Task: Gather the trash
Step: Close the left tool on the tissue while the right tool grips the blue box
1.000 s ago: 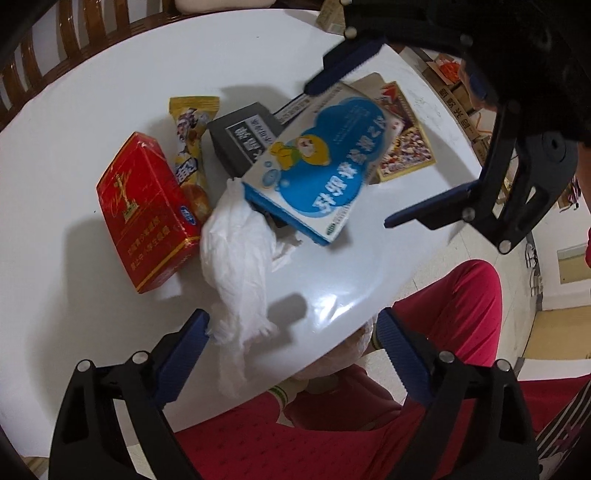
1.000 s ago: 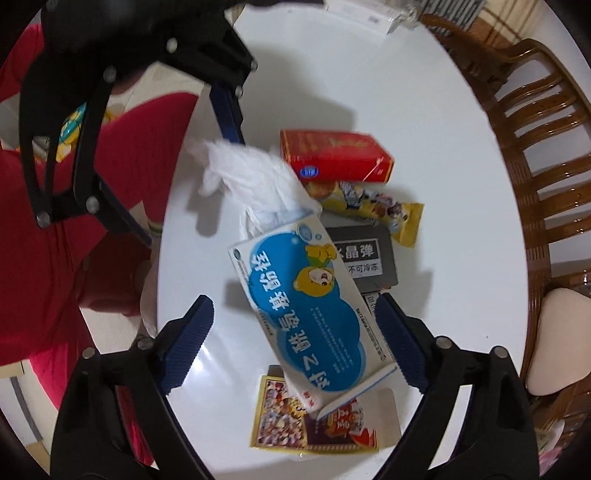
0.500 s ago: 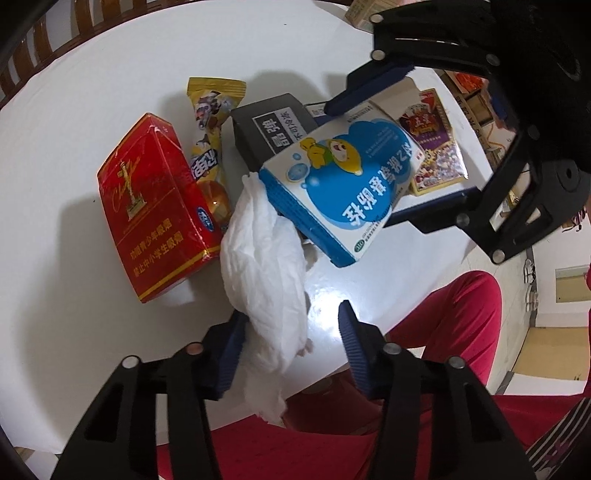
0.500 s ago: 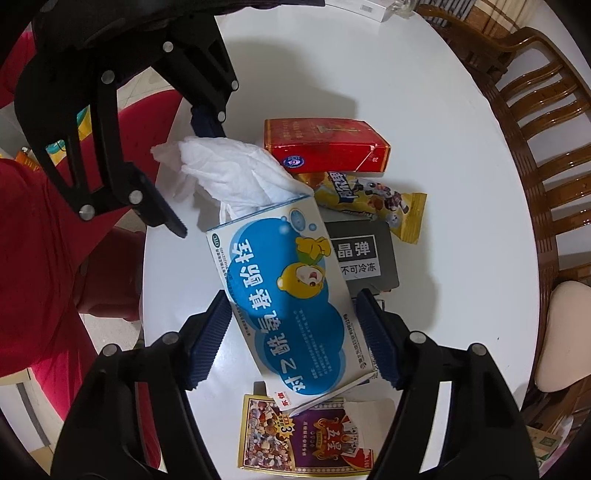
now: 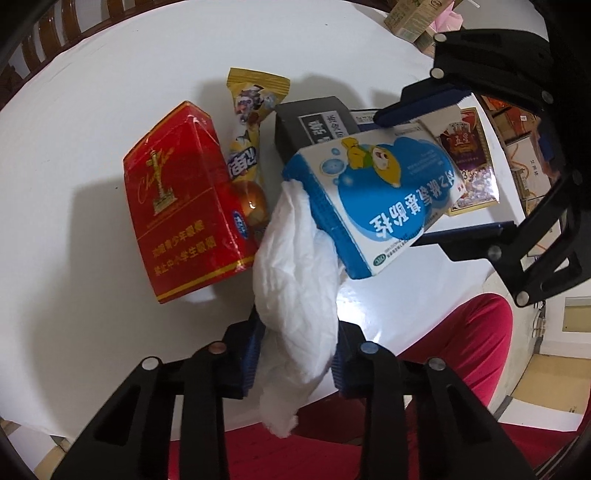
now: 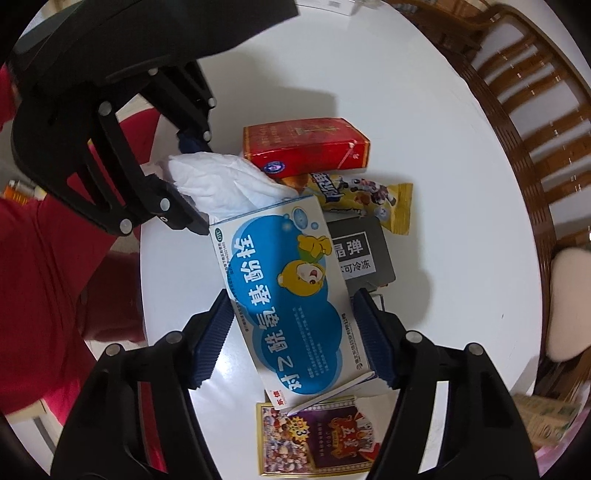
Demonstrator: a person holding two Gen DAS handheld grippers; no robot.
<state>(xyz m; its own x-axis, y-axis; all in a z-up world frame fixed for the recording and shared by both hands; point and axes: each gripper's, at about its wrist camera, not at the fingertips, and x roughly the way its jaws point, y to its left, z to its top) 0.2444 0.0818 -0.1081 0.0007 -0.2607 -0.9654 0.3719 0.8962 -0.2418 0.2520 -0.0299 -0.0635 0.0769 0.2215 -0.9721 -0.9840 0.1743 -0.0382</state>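
Note:
A crumpled white tissue (image 5: 295,280) lies at the near edge of the round white table (image 5: 92,110). My left gripper (image 5: 297,332) is closing on its lower end, and both pads press the paper. A blue-and-white medicine box (image 6: 280,280) with a cartoon bear rests tilted over the pile. My right gripper (image 6: 293,325) is closing on that box, its blue pads against the two long sides. The box's far corner overlaps the tissue's top. In the right wrist view the left gripper (image 6: 192,181) holds the tissue (image 6: 221,181).
A red carton (image 5: 181,206), a yellow snack wrapper (image 5: 251,122), a dark grey box (image 5: 314,122) and a colourful flat packet (image 5: 469,158) crowd around. Small cartons (image 5: 410,18) stand at the far edge. Wooden chairs (image 6: 535,110) ring the table; a person's red trousers (image 5: 461,350) are below.
Both grippers have narrowed from wide open. The left one slid in onto the tissue's end; the right one's pads came up against the blue box's sides.

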